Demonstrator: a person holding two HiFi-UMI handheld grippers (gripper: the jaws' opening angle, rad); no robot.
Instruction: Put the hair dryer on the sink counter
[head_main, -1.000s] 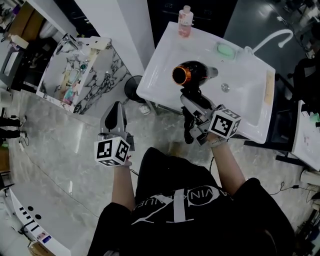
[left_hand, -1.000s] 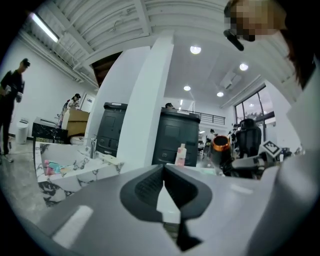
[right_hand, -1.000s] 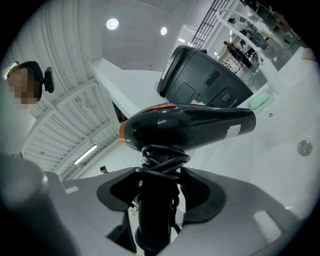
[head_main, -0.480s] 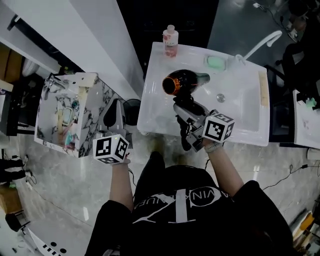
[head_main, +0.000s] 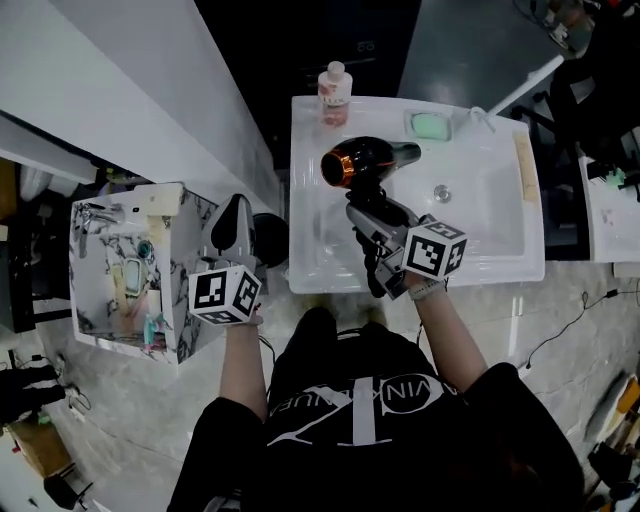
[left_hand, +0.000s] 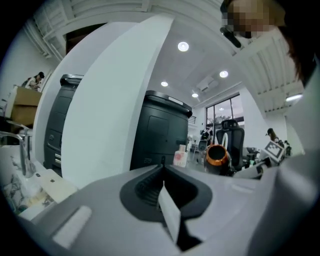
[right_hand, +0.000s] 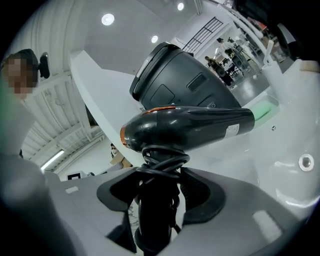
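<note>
Clamping hair dryer, right tool hides its handle.

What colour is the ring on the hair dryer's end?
Orange ring on the black hair dryer; the head view shows it best.

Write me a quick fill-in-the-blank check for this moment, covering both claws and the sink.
1. The right claw is shut on the hair dryer's ____.
2. The left claw is shut and holds ____.
3. The soap at the back of the sink is ____ in colour.

Missing words: handle; nothing; green.
</note>
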